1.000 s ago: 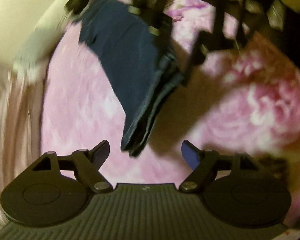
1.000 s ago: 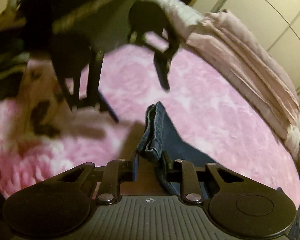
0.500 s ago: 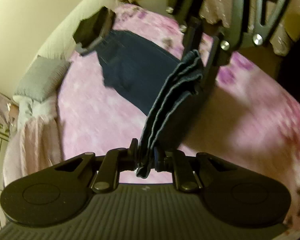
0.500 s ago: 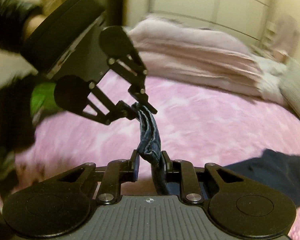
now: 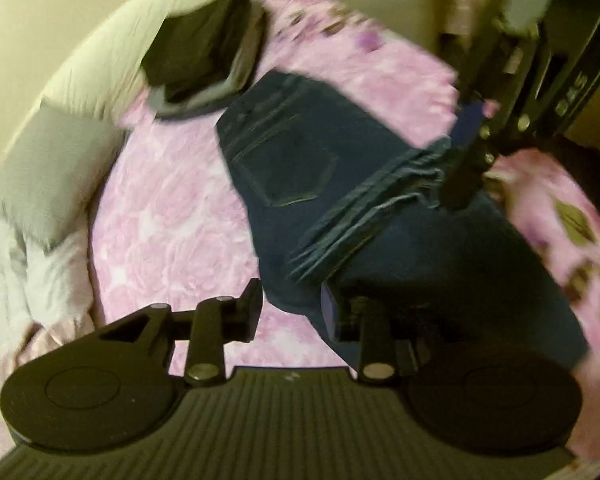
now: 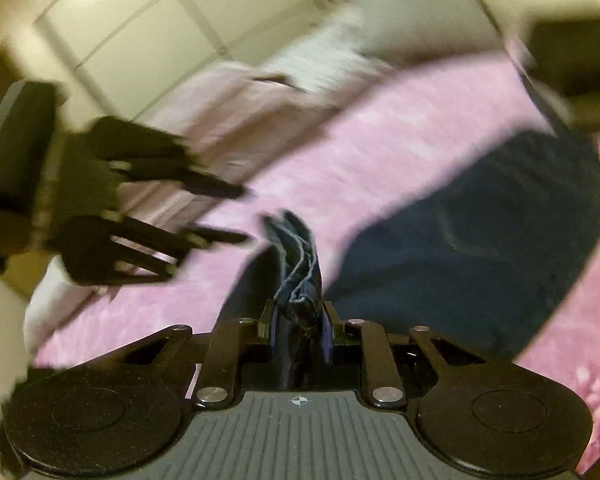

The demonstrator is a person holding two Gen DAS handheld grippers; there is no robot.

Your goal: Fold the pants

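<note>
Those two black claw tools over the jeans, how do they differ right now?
The left gripper is open, fingers spread and nothing between them; the right gripper is shut on the bunched layered edge of the jeans. The left one hovers at the jeans' near edge, while the right one holds its edge lifted. Both are the same black two-finger design.

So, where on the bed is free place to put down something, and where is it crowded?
The widest bare patch of the pink bedspread lies between the pants and the grey pillow. The dark box crowds the far end. The right side is busy: the right gripper holds the bunched hems there, and the open left gripper hovers beside the pants.
</note>
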